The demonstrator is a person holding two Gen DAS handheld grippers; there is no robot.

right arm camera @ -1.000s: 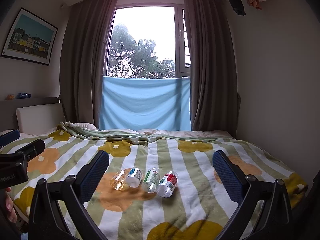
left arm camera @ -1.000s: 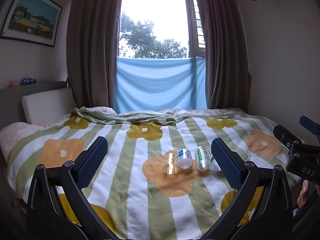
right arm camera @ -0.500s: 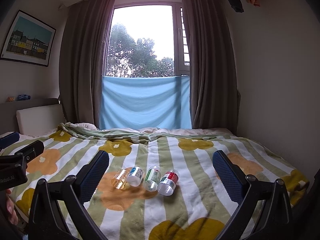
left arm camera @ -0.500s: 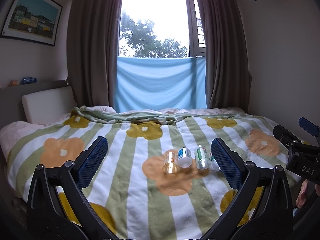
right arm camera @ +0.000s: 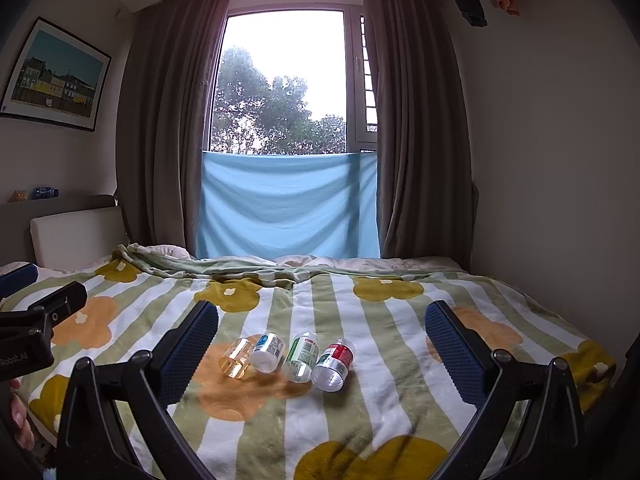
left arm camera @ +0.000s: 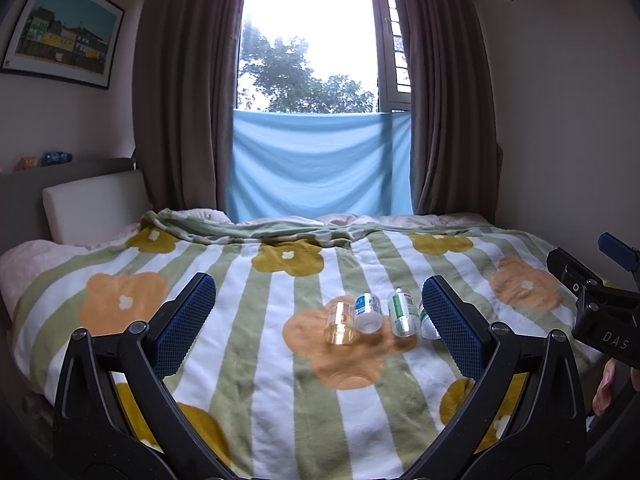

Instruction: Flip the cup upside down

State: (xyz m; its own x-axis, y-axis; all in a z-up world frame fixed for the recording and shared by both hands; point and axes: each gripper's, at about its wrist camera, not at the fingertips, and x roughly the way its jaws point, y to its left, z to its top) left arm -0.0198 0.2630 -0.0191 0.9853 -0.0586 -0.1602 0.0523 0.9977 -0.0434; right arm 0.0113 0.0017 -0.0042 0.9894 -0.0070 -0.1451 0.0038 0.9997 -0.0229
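Observation:
Several small cups lie on their sides in a row on the flowered blanket. From left: an amber clear cup (left arm camera: pixel 339 323) (right arm camera: pixel 237 358), a blue-labelled cup (left arm camera: pixel 368 312) (right arm camera: pixel 269 351), a green-labelled cup (left arm camera: pixel 403 312) (right arm camera: pixel 302 357) and a red-labelled cup (right arm camera: pixel 334 365), which my left finger half hides in the left wrist view (left arm camera: pixel 427 322). My left gripper (left arm camera: pixel 318 320) is open and empty, short of the cups. My right gripper (right arm camera: pixel 322 344) is open and empty, also short of them.
The bed (right arm camera: pixel 400 400) fills the foreground, with a white headboard cushion (left arm camera: pixel 94 204) at the left and a folded blanket edge (right arm camera: pixel 240 270) at the back. Curtains (right arm camera: pixel 420 140) and a blue cloth (right arm camera: pixel 288 204) hang at the window. The wall stands close on the right.
The right wrist view has risen and tilted slightly, so the cups sit a little lower and nearer. The left gripper has barely moved. Both grippers stay open.

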